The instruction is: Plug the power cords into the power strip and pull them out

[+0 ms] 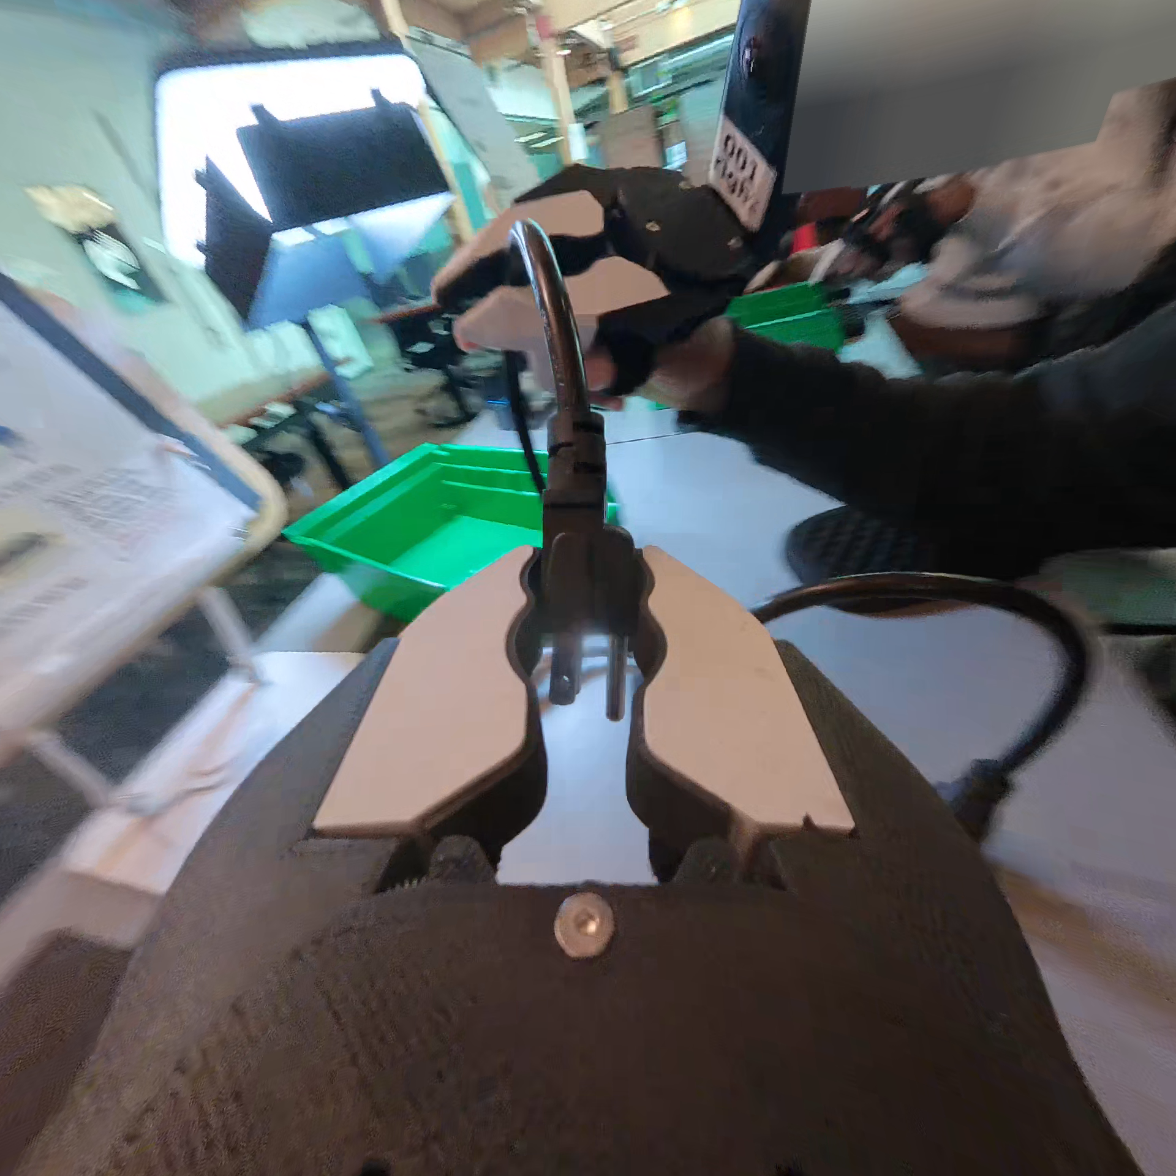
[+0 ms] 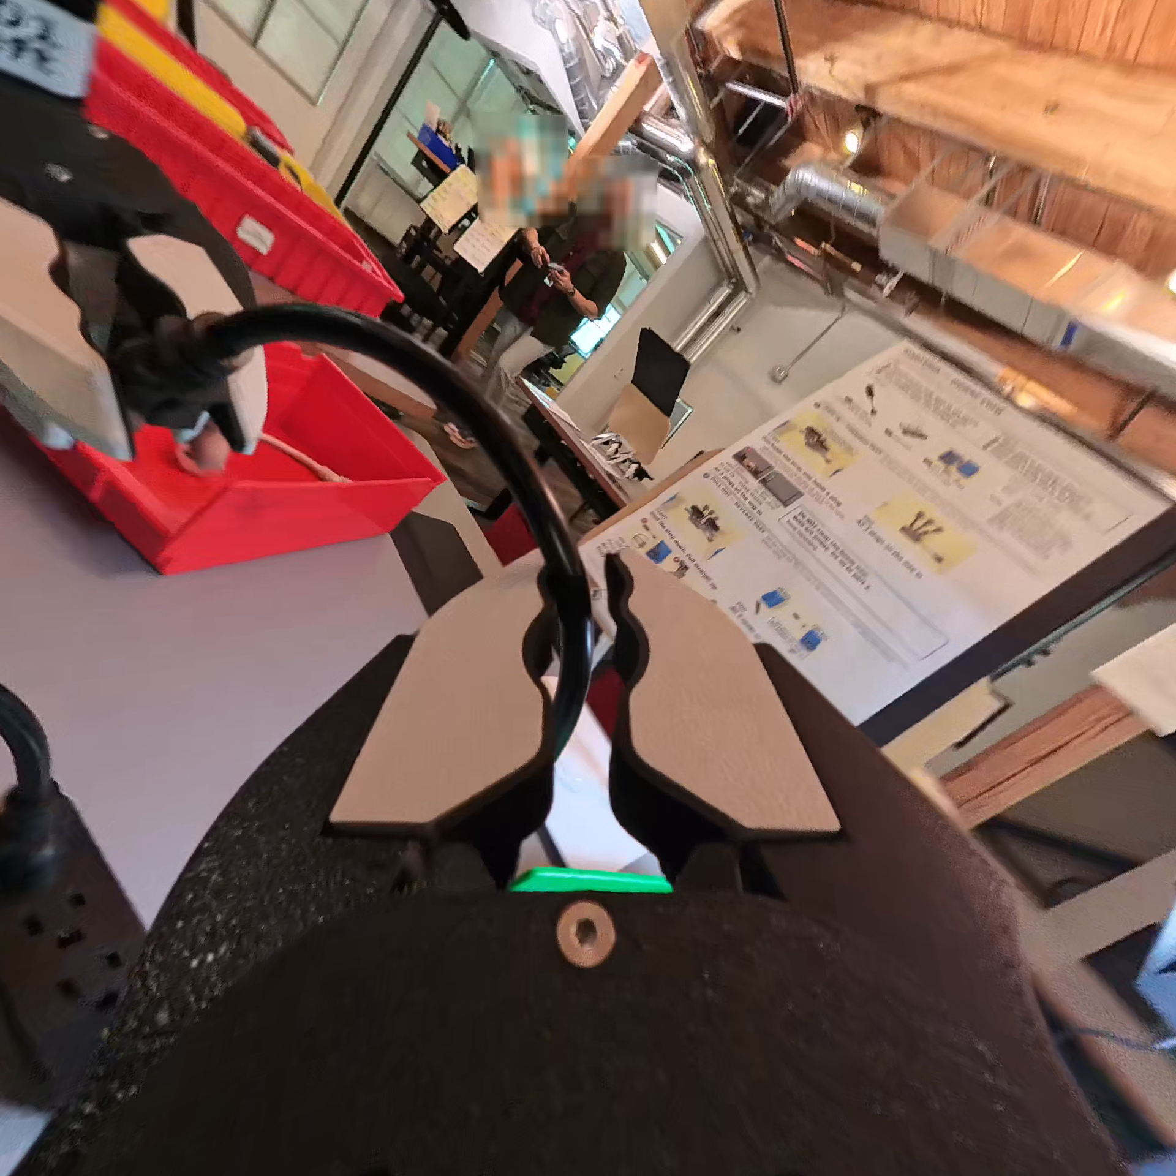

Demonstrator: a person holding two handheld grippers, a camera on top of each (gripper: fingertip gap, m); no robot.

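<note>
**Plug held above the bench, cord between the other fingers**

Pale bench carries a green bin. Left hand-held gripper clamps the black plug, prongs toward the camera. Right hand-held gripper, nearly closed, has the cord running between its fingers; power strip lies at lower left.

Light: bright, even indoor daylight.
Glare: blown-out window behind a dark panel.
Blur: motion smear across backgrounds.
Distortion: wide-angle bending at edges.
</note>
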